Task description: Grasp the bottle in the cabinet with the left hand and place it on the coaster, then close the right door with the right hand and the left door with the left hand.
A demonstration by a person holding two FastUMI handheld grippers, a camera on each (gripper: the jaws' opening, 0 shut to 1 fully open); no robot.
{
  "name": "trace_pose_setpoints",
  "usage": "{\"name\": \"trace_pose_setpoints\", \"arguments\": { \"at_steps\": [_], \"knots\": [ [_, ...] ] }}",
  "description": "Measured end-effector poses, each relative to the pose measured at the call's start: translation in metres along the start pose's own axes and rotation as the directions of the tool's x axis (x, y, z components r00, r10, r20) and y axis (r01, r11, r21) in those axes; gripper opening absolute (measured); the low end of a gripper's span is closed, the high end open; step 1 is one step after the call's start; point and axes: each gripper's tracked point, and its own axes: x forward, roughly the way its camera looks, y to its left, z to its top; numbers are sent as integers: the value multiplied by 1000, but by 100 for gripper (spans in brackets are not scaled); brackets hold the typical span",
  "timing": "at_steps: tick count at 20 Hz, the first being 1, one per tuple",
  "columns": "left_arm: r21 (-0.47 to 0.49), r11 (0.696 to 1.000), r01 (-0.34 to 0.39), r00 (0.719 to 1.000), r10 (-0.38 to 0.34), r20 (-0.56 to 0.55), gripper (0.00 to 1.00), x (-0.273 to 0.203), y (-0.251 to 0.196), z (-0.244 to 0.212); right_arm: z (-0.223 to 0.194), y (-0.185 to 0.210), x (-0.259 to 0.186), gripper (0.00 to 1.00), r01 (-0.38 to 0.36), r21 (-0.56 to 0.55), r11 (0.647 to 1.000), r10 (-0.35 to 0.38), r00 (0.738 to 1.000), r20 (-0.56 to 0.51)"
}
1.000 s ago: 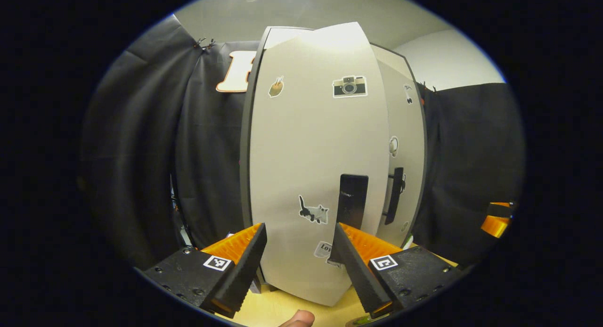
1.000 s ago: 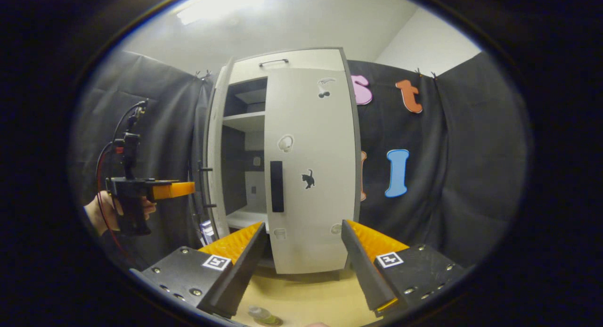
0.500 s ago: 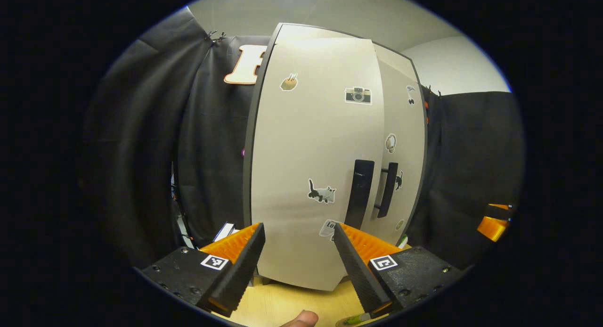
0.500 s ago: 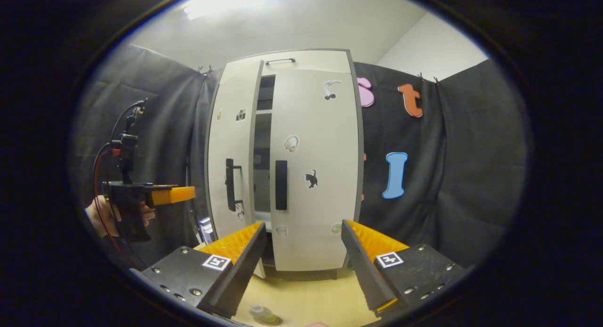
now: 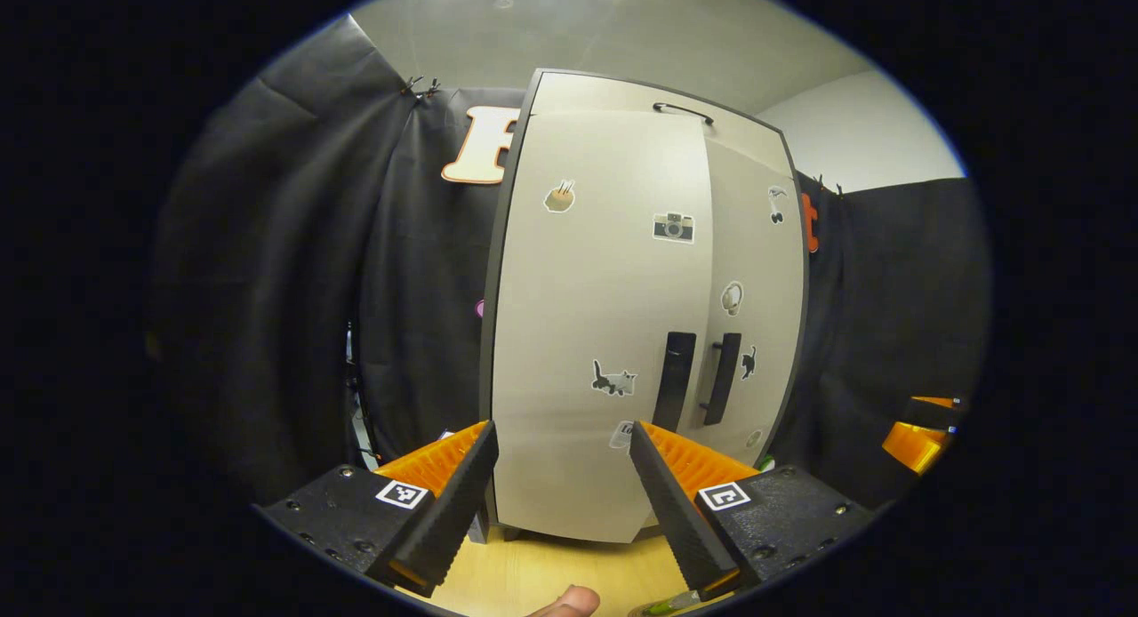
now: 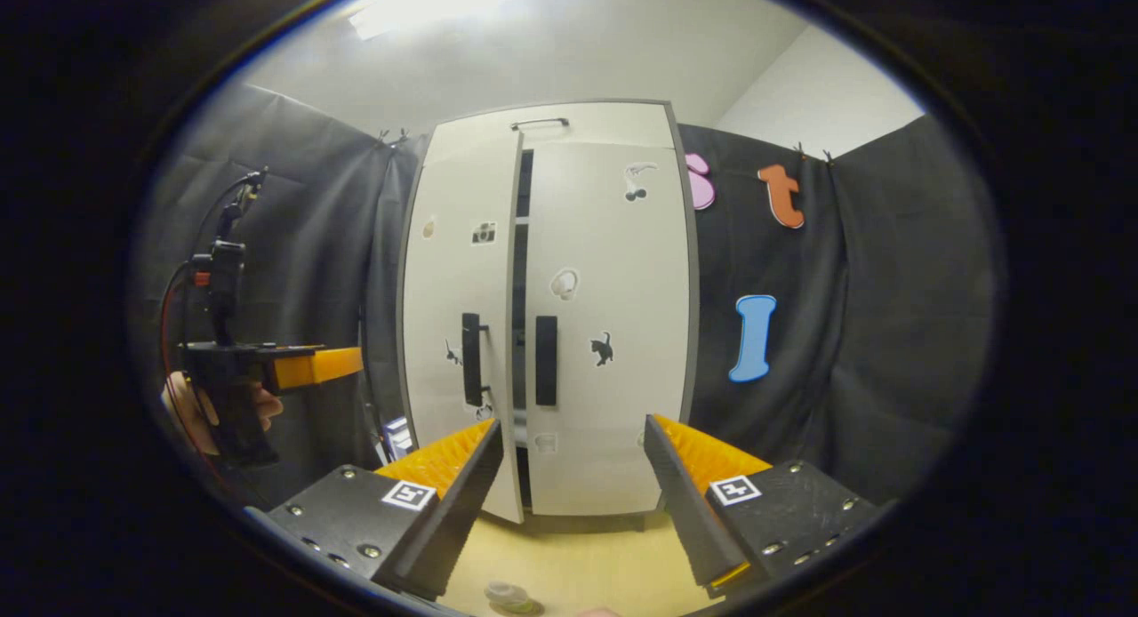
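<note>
The white cabinet (image 6: pixel 551 128) stands at the back of the wooden table. Its right door (image 6: pixel 613 270) is shut. The left door (image 6: pixel 453 279) stands a crack ajar, with a thin dark gap between the two black handles (image 6: pixel 471 359). In the left gripper view the left door (image 5: pixel 596 288) faces me, almost flush. My left gripper (image 5: pixel 561 430) is open and empty just in front of it, apart from the door. My right gripper (image 6: pixel 573 421) is open and empty, back from the cabinet. The bottle's cap (image 6: pixel 507 593) shows at the table's near edge.
A hand holds the left gripper (image 6: pixel 356 361) out to the left of the cabinet. The right gripper (image 5: pixel 916 439) shows at the far right in the left gripper view. A fingertip (image 5: pixel 569 601) pokes in at the bottom. Black cloth hangs on both sides.
The left door has swung from wide open to almost shut, so the shelves inside are hidden. The left gripper has drawn back a little. The right gripper has barely moved.
</note>
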Motion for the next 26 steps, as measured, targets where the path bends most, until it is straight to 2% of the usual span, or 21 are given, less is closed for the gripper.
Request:
{"name": "trace_pose_setpoints", "arguments": {
  "at_steps": [1,2,3,4,5,6,7,8,9,10,13,14,15,18,19,20,21,22,23,24,26],
  "knots": [
    [1,1000,4,1000,-4,-1,90,-1,0,1,3,1,-1,96,0,3,1000,0,1000,5],
    [5,1000,3,1000,-3,2,95,-2,0,2,3,2,0,94,-1,6,1000,1,1000,8],
    [7,1000,2,1000,-2,7,90,-3,1,2,5,4,1,94,-2,9,1000,2,1000,11],
    [8,1000,4,1000,-4,23,90,-3,2,4,6,5,2,96,-4,12,1000,4,1000,17],
    [8,1000,4,1000,-4,23,95,-3,2,3,6,6,5,94,-5,15,1000,5,1000,19],
    [12,1000,7,1000,-7,15,95,-2,3,1,5,7,6,96,-5,18,1000,4,1000,20],
    [15,1000,9,1000,-9,9,90,-2,3,-1,5,8,8,96,-4,20,1000,3,1000,20],
    [15,1000,8,1000,-8,4,95,-1,5,-2,6,8,9,96,-3,20,1000,3,1000,23],
    [15,1000,11,1000,-11,1,90,-1,5,-3,5,10,11,96,-3,20,1000,2,1000,24],
    [11,1000,8,1000,-8,-1,100,0,6,-4,5,9,13,96,2,20,1000,-3,1000,27],
    [0,1000,31,999,-31,-7,90,4,1,-10,4,9,15,96,16,20,1000,-16,999,39],
    [3,999,36,999,-36,-15,95,5,0,-14,3,10,17,94,16,16,1000,-17,999,44],
    [13,999,35,999,-35,-21,95,6,0,-17,4,10,18,96,18,10,1000,-18,999,49],
    [39,998,40,999,-39,-19,95,8,-4,-18,4,10,21,94,21,7,1000,-21,998,67],
    [42,998,44,999,-43,-22,90,9,-6,-19,4,10,23,96,18,8,1000,-19,997,71],
    [40,998,46,999,-45,-21,90,9,-7,-19,4,10,25,96,16,10,1000,-16,997,74],
    [37,998,46,999,-46,-20,95,10,-8,-19,5,9,25,96,12,13,1000,-13,997,77],
    [33,998,46,999,-45,-18,90,10,-10,-19,5,7,26,99,11,16,1000,-12,997,77],
    [32,998,47,999,-46,-21,90,11,-13,-19,5,5,26,99,11,17,1000,-12,997,79],
    [31,999,44,999,-43,-16,95,12,-14,-18,6,2,28,99,11,15,1000,-12,997,82],
    [26,999,31,999,-31,-15,95,15,-17,-16,5,-3,31,99,8,9,1000,-8,997,81]
  ]
}}
